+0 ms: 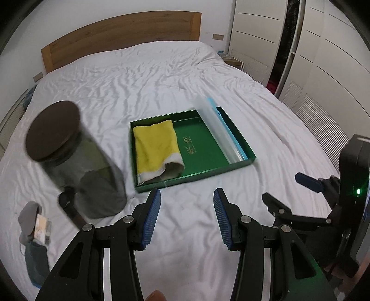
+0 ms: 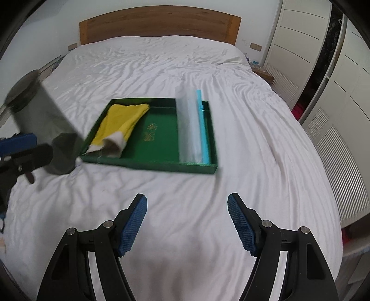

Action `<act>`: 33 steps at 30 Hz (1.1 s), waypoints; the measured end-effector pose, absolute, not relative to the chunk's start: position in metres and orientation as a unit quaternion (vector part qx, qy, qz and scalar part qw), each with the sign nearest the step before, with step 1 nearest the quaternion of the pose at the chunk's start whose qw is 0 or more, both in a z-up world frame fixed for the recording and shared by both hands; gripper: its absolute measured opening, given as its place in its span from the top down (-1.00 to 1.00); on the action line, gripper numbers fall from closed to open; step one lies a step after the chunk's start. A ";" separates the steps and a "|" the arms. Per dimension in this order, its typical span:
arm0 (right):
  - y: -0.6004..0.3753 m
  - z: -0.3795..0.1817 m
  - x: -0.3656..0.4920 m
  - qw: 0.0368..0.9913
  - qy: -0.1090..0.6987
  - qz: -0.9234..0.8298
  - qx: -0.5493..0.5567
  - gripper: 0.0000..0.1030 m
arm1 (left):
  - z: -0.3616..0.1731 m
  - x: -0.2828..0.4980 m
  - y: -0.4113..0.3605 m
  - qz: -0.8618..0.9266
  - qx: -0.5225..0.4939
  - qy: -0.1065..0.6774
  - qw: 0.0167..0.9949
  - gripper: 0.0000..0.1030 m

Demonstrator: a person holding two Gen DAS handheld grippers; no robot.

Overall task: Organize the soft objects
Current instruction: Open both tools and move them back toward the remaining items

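A double bed (image 2: 161,69) with rumpled white sheet fills the room; its wooden headboard (image 2: 159,25) stands at twelve o'clock against a white wall (image 1: 215,14). White louvred wardrobe doors (image 2: 335,97), perhaps sliding, run at three o'clock.

One green tray (image 1: 240,162), one yellow cloth (image 1: 155,145), one clear roll (image 1: 215,129). One lidded jar (image 1: 69,157) (blurred). Two grippers.

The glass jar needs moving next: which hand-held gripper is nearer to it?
Left. The left hand-held gripper hangs open just beside the glass jar; the right hand-held gripper is farther off, on the left gripper's other side.
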State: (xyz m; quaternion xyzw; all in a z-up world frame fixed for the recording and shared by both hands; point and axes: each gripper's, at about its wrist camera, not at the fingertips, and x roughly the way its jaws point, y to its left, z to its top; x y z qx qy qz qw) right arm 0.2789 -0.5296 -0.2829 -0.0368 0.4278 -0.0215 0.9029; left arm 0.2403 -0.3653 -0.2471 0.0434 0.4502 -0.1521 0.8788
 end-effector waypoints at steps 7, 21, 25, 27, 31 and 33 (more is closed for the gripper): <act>-0.479 -0.260 0.229 0.901 0.432 0.009 -0.037 -0.41 | -0.230 0.218 -0.318 -0.150 0.043 0.447 0.881 0.19; -0.364 -0.230 0.177 0.893 0.442 0.075 -0.039 -0.41 | -0.213 0.193 -0.205 -0.124 0.046 0.443 0.886 0.19; -0.332 -0.225 0.177 0.891 0.444 0.090 -0.041 -0.40 | -0.216 0.189 -0.172 -0.112 0.047 0.446 0.887 0.19; -0.313 -0.223 0.176 0.889 0.444 0.100 -0.043 -0.40 | -0.218 0.188 -0.156 -0.105 0.046 0.449 0.886 0.19; -0.284 -0.222 0.178 0.887 0.444 0.117 -0.044 -0.40 | -0.222 0.187 -0.124 -0.090 0.042 0.453 0.886 0.19; -0.269 -0.224 0.181 0.886 0.444 0.125 -0.046 -0.40 | -0.224 0.186 -0.109 -0.083 0.041 0.457 0.885 0.19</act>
